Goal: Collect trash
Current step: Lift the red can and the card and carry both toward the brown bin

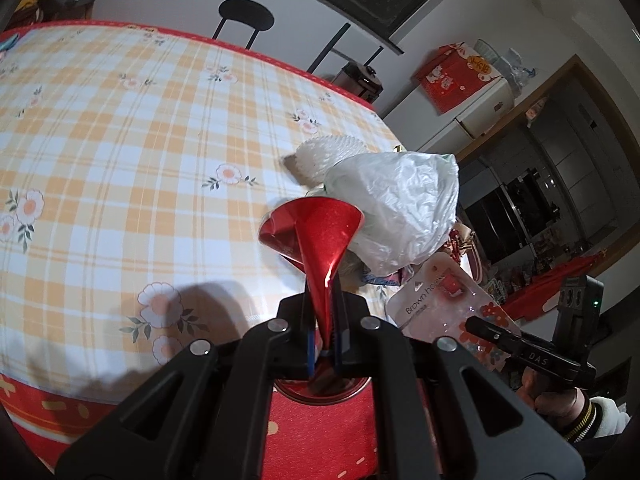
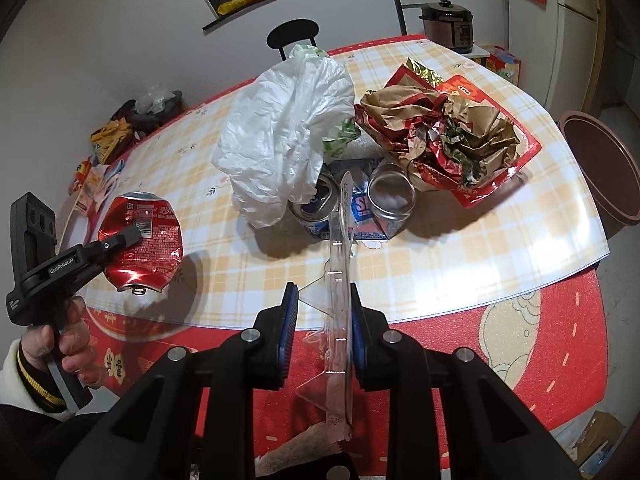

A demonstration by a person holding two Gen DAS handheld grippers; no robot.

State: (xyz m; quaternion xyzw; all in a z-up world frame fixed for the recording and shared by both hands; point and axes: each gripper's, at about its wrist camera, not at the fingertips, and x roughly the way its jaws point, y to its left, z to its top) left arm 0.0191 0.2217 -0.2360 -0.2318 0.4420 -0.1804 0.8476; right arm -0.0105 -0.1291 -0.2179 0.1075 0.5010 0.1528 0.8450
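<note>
Indoor light was bright and came from overhead. Soft shadows fell on the surface (image 2: 460,248), which showed glare. Fisheye edges bent and darkened; focus was sharp.

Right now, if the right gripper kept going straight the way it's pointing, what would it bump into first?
Probably the open silver can lying just past the clear plastic packaging that the right gripper carries, with the white plastic bag close beside. Depth is uncertain.

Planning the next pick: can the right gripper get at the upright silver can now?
Probably not yet. The right gripper has clear plastic packaging between its jaws, so it is occupied. The silver can itself stands exposed, with bare tablecloth in front.
</note>
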